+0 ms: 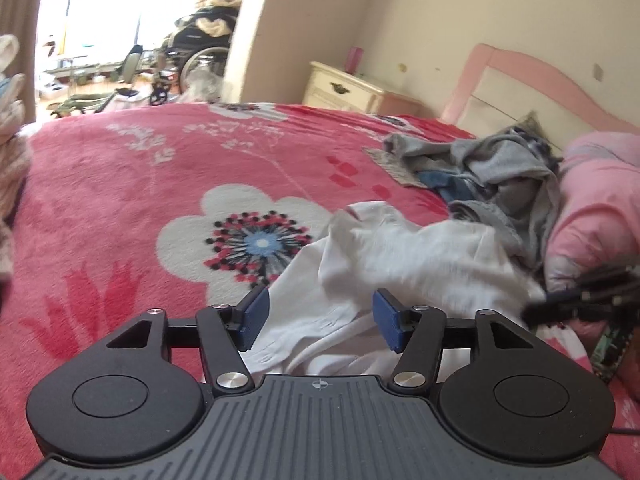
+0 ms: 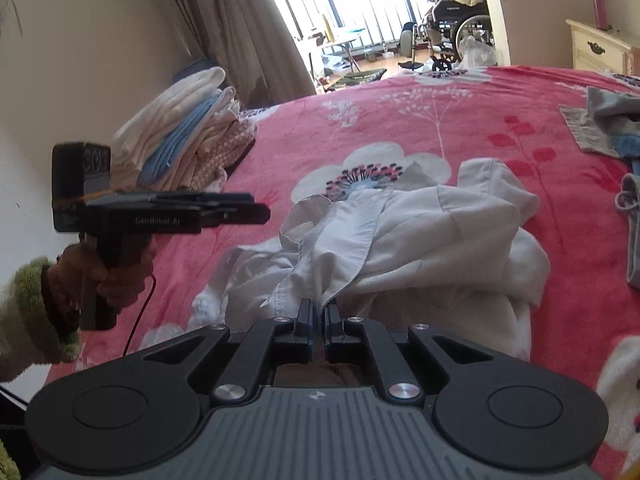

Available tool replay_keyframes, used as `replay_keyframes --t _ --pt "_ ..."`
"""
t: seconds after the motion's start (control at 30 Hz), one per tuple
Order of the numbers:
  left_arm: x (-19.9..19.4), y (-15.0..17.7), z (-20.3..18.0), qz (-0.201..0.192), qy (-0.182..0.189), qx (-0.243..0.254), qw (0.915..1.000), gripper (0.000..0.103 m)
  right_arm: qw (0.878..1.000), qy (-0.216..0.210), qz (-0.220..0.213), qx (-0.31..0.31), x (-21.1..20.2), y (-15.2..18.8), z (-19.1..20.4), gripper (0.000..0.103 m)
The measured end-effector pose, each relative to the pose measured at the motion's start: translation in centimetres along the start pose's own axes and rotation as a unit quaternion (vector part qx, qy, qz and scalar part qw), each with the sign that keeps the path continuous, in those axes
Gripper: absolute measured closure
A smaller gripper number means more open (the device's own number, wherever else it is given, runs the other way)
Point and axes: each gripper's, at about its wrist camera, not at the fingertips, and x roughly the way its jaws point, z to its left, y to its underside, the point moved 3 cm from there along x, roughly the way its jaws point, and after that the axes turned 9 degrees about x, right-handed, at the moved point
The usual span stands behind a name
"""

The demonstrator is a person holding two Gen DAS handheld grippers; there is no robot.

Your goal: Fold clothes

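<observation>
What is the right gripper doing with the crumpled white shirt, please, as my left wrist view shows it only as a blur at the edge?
Observer: The right gripper has its jaws shut on a fold of the crumpled white cotton shirt.
Operator: Thank you. Is my left gripper touching the shirt?
Observer: No. The left gripper hangs above the pink flowered fleece blanket, to the left of the shirt and clear of it.
Operator: Is anything folded already?
Observer: Yes, a stack of folded white, blue and beige cloths lies at the bed's edge by the wall.
</observation>
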Motion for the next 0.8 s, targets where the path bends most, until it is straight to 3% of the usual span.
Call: replay_keyframes --t 0.2,0.37,0.47,0.53,0.6,0.7,0.8 --pt "3.5 0.5 -1.7 0.041 0.060 0.044 0.9964 0.038 1.000 0.003 0.005 -0.004 -1.0 1.0 -0.7 0.097" --pt "5.7 1.1 -1.3 0.059 0.101 0.016 0.9930 0.041 1.000 0.005 0.010 -0.016 -1.6 1.7 -1.4 0.096" --pt "6.7 0.9 -1.2 0.062 0.130 -0.002 0.9896 0.052 1.000 0.012 0.007 -0.007 -1.8 1.9 -2.1 0.096" --pt "7.2 1.0 -1.6 0.067 0.141 0.001 0.9878 0.074 1.000 0.019 0.000 0.003 -2.0 1.8 -2.6 0.095" --pt "7.2 1.0 -2.3 0.064 0.145 0.009 0.9874 0.089 0.999 0.027 -0.010 0.013 -2.3 1.6 -3.1 0.093" --pt "5.9 0.0 -3.1 0.034 0.143 -0.001 0.9892 0.097 0.998 0.031 -0.028 0.037 -2.8 1.1 -3.7 0.083" --pt "3.4 -2.3 -3.0 -0.016 0.141 -0.031 0.9894 0.099 0.996 0.006 -0.052 0.073 -3.5 0.2 -4.4 0.080"
